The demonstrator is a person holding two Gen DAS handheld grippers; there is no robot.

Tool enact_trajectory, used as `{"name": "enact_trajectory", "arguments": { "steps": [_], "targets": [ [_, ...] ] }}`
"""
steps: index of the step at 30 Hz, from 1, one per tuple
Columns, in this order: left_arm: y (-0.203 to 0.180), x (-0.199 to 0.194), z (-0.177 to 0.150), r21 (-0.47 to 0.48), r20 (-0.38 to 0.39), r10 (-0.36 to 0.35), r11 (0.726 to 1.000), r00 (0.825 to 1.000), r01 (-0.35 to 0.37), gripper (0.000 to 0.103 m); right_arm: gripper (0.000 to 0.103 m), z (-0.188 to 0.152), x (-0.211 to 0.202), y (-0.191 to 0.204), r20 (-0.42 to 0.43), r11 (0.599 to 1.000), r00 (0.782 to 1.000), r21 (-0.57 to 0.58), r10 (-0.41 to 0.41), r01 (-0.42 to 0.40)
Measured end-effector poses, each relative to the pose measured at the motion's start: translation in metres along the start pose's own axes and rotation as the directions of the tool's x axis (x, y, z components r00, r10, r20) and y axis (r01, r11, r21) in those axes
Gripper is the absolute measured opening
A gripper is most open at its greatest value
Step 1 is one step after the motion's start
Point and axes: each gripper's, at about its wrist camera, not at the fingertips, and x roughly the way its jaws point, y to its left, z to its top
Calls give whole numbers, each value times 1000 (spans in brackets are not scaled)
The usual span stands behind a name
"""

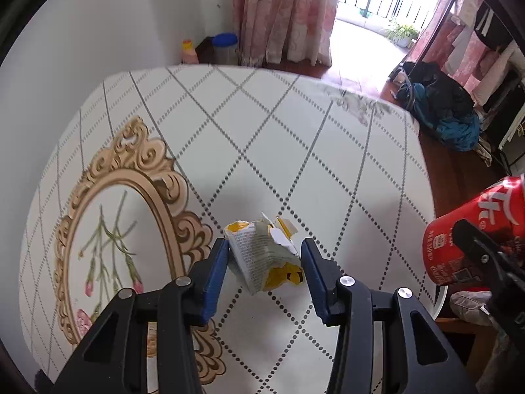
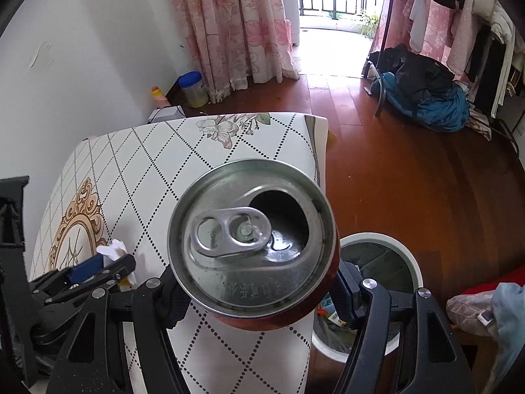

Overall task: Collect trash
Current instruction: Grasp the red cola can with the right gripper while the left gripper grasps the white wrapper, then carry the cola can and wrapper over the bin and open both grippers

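A crumpled yellow-and-white paper wrapper [image 1: 264, 256] lies on the patterned tablecloth [image 1: 262, 138]. My left gripper [image 1: 264, 262] is open, its blue pads on either side of the wrapper; the left pad touches it, the right pad stands just clear. My right gripper [image 2: 252, 282] is shut on a red cola can [image 2: 252, 243], opened, its top facing the camera, held above the table's right edge. The can [image 1: 472, 233] also shows at the right of the left wrist view. The left gripper [image 2: 98, 267] and the wrapper [image 2: 113, 249] show at the lower left of the right wrist view.
A white round trash bin [image 2: 377, 292] with rubbish inside stands on the wooden floor [image 2: 410, 180] just right of the table, below the can. A pile of dark and blue clothes [image 2: 423, 98] lies on the floor far right. Jars [image 2: 193, 88] stand by the curtain.
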Motion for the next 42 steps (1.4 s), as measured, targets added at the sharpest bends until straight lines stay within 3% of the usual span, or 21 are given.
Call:
{"name": "enact_trajectory", "arguments": {
  "steps": [10,16,20,24,30,36,38,40,41,42],
  "targets": [
    [-22,-57,10,82,138,-36,996,990,25,42,71,0,-43,-21,75,998,997,49,28,-31],
    [-64,-92,11,158,181,-132,982,975,103,42,71,1,-93,-58,151,994,988,104,19,-35],
    [-100,-105,9,211,168,-218,961,961,181,42,71,-3,-127,-94,185,990,983,138,-12,-13],
    [-141,-94,4,252,85,-300,929,950,271,42,71,-16,-142,-134,176,984,983,178,-56,25],
    [-200,-24,-4,240,-166,-369,884,915,400,42,71,-46,-112,-196,56,964,995,258,-84,67],
    [-239,28,0,214,-304,-364,874,880,436,46,71,-75,-56,-249,-65,931,997,362,-34,55],
    [-248,40,4,211,-327,-352,877,877,431,47,71,-81,-37,-262,-95,920,995,389,-16,52],
    [-255,47,6,220,-332,-323,887,886,406,48,71,-85,-17,-271,-126,913,992,404,2,50],
    [-257,50,7,220,-335,-320,888,886,404,50,71,-89,-11,-271,-134,912,991,407,4,51],
    [-260,56,9,211,-340,-320,890,884,404,65,71,-90,-2,-273,-145,911,989,409,13,48]
  ]
}}
